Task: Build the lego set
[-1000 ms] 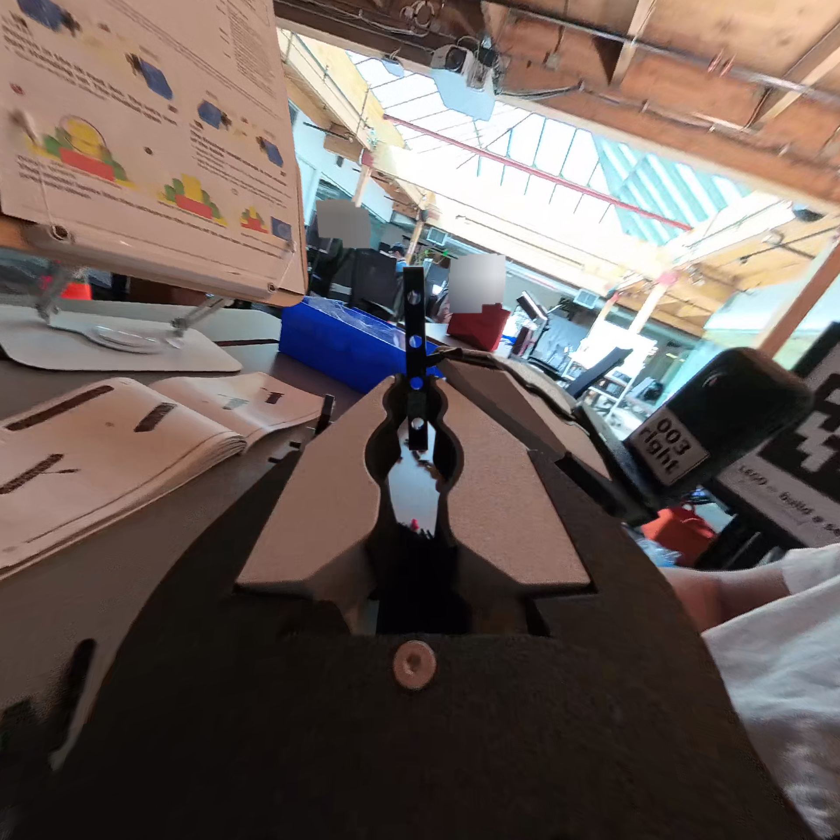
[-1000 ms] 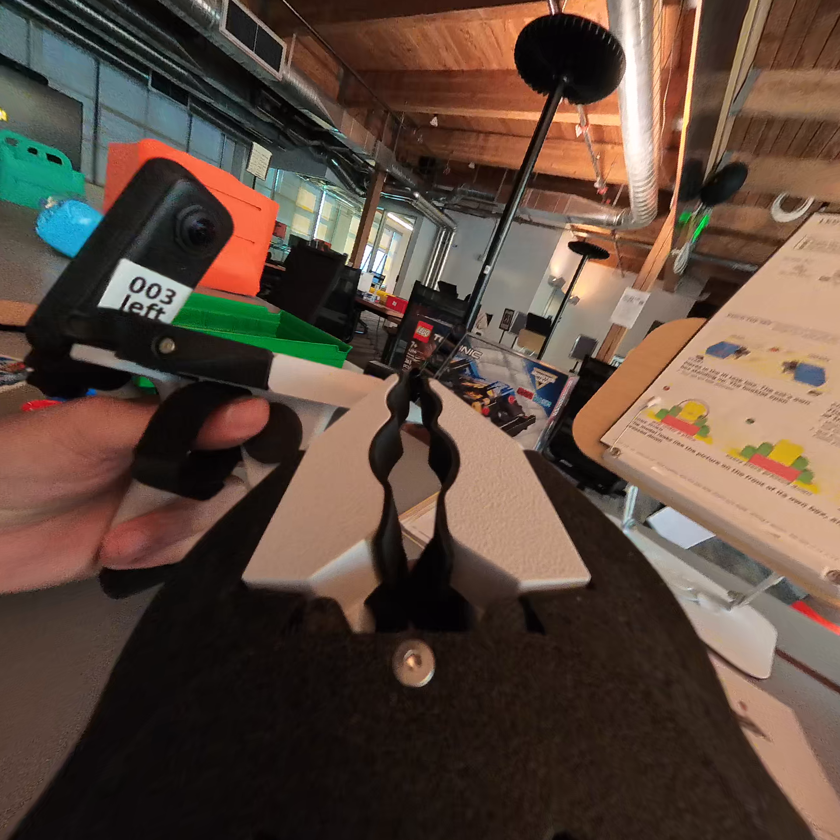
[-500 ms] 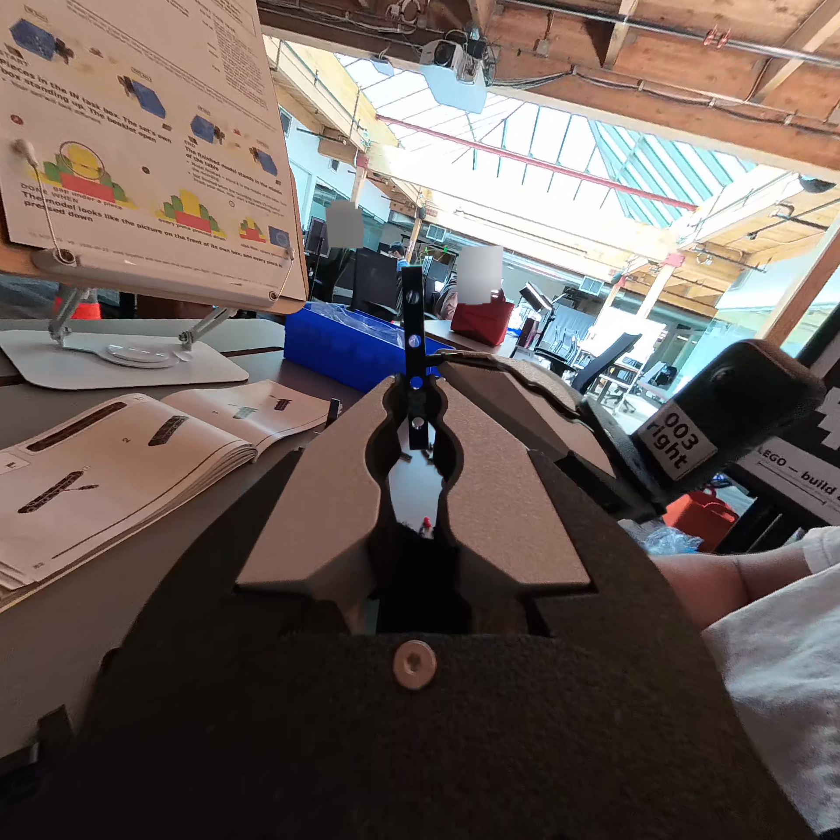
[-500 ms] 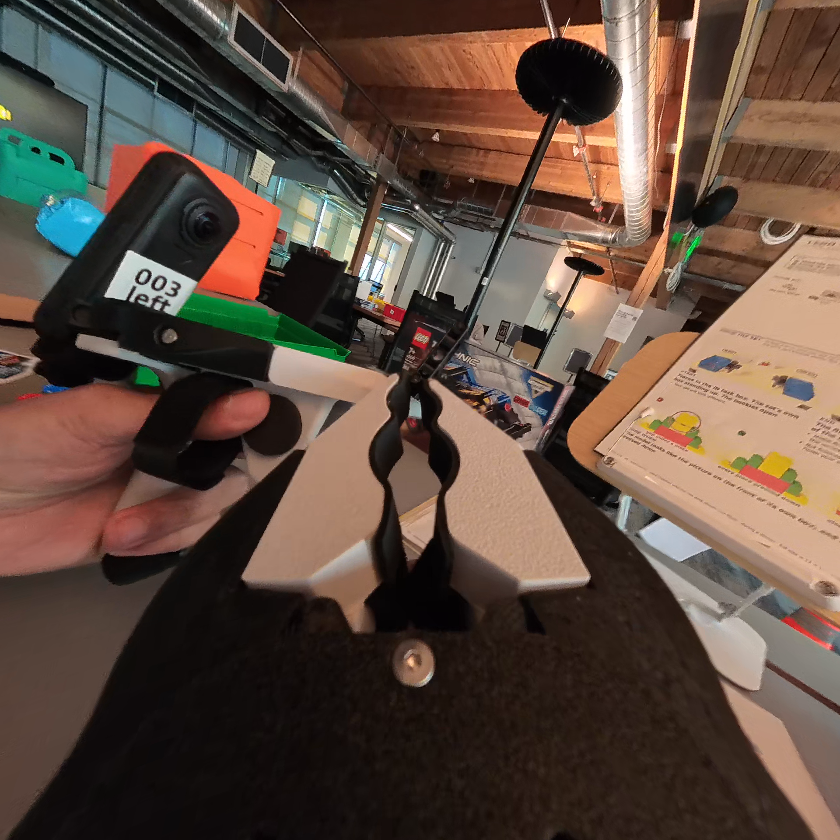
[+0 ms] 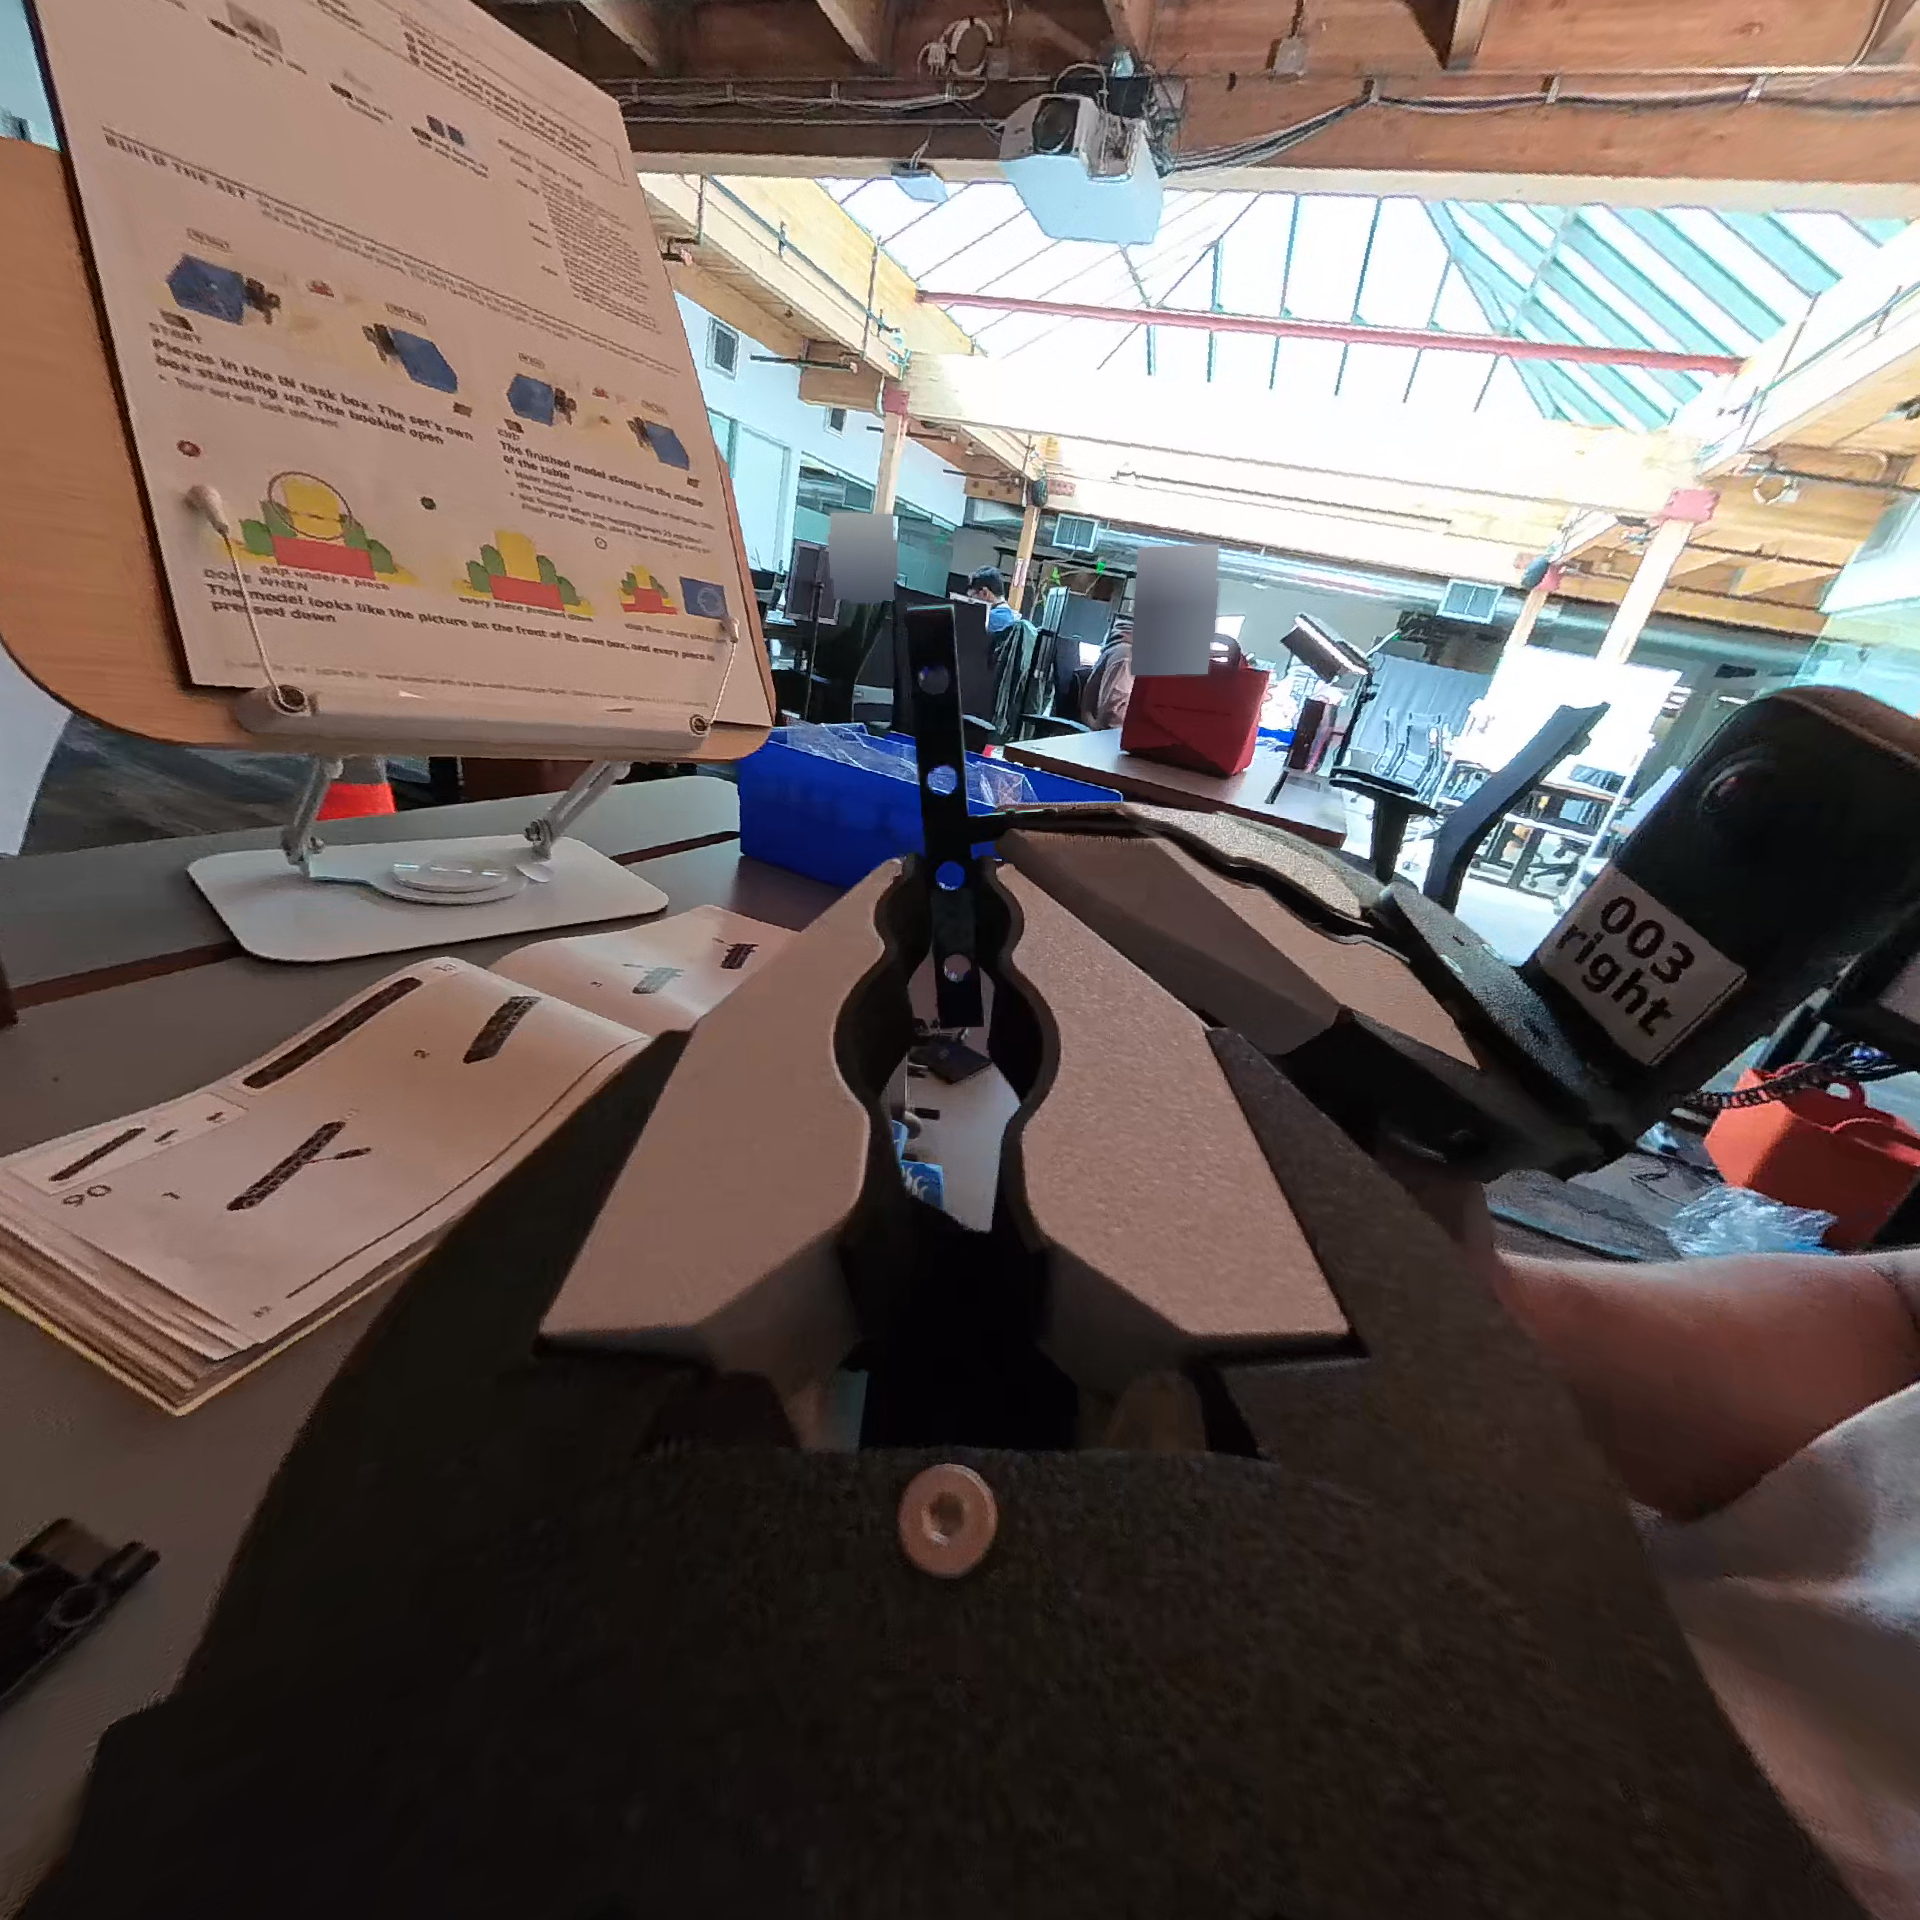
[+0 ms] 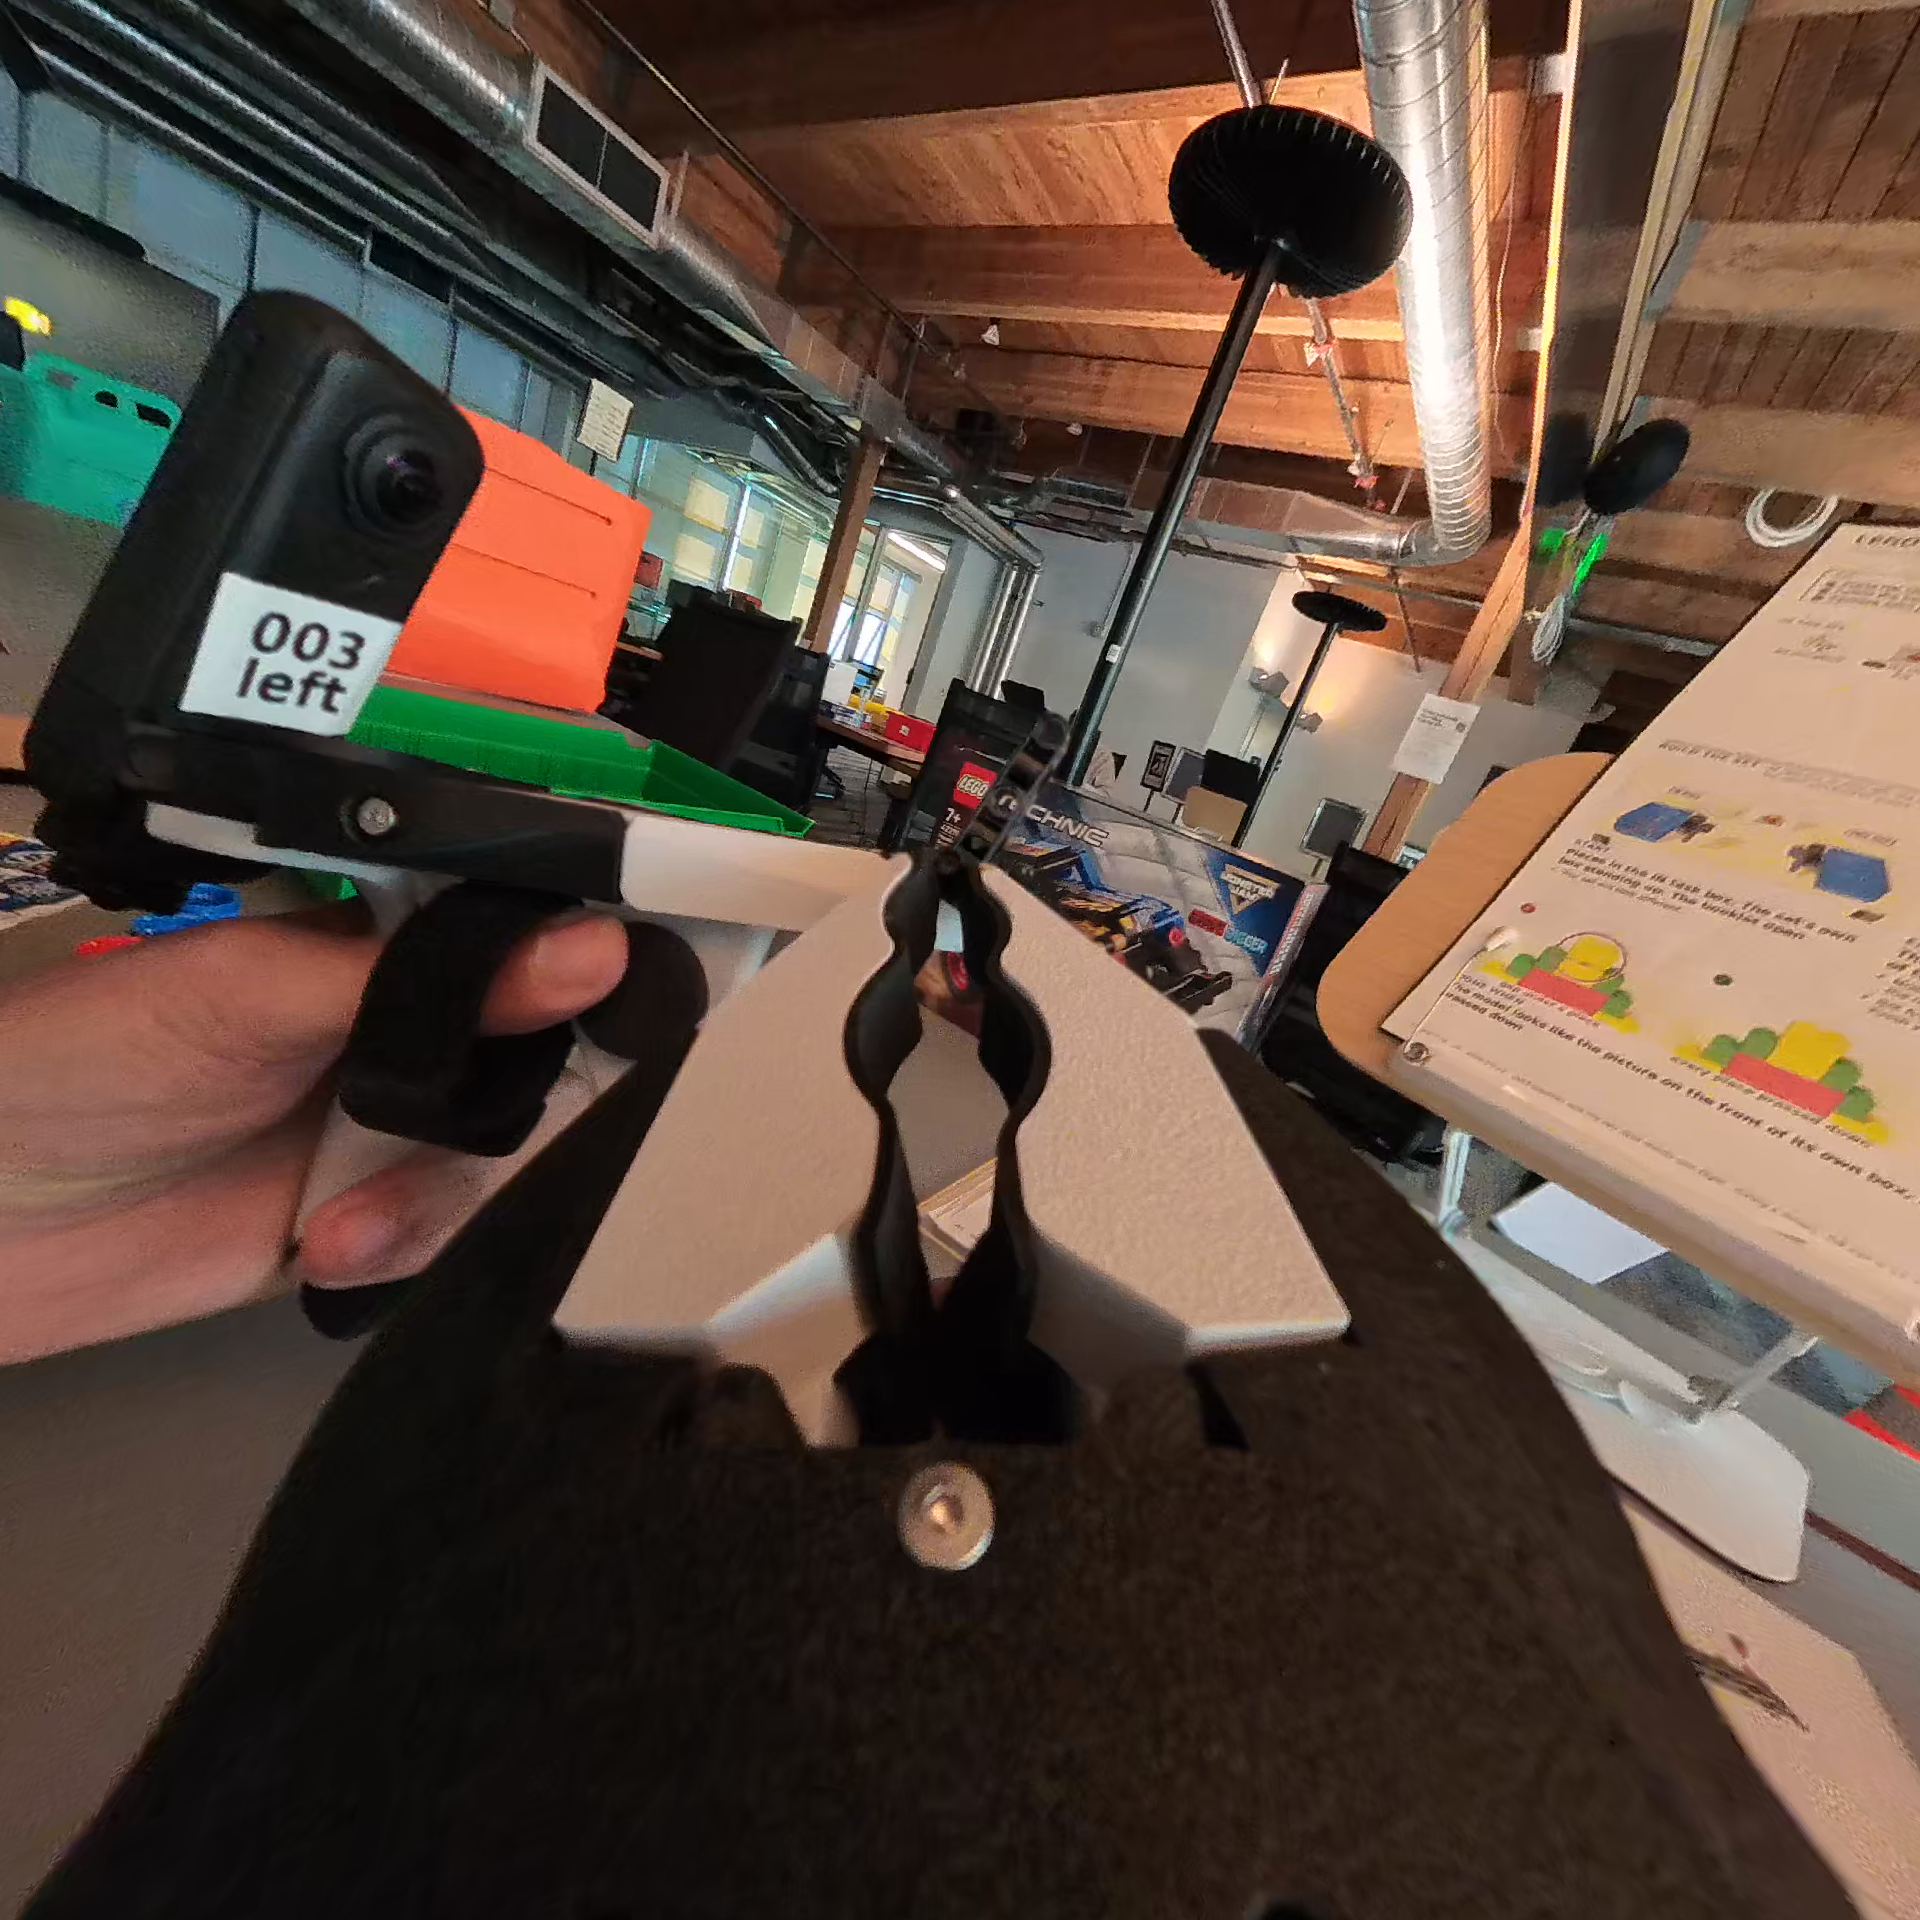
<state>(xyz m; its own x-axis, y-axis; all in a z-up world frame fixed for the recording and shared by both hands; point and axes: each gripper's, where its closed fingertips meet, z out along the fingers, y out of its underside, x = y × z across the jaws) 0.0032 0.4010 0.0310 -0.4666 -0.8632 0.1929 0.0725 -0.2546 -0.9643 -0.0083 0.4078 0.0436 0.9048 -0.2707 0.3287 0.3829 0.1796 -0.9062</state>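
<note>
The desk (image 5: 125, 1039) is carrying an instruction sheet on a tilted wooden stand (image 5: 395, 395), an open booklet (image 5: 312, 1122) lying just beside the left gripper, and a blue bin (image 5: 831, 821) farther back. In the right wrist view a lego box (image 6: 1132, 894) is standing behind the grippers, with a green tray (image 6: 582, 758) and an orange box (image 6: 520, 592) off to the left. The left gripper (image 5: 948, 914) is pinching a black lego beam (image 5: 940, 769) near its lower end, its fingers almost together, and the beam is standing upright above the tips. The right gripper (image 6: 948, 883) is reaching in from the side, its tips meeting the left gripper's at the beam; its fingers are nearly closed at the tips, but what they are clamping is too small and dark to tell. A small black lego piece (image 5: 62, 1590) is lying on the desk at lower left.
</note>
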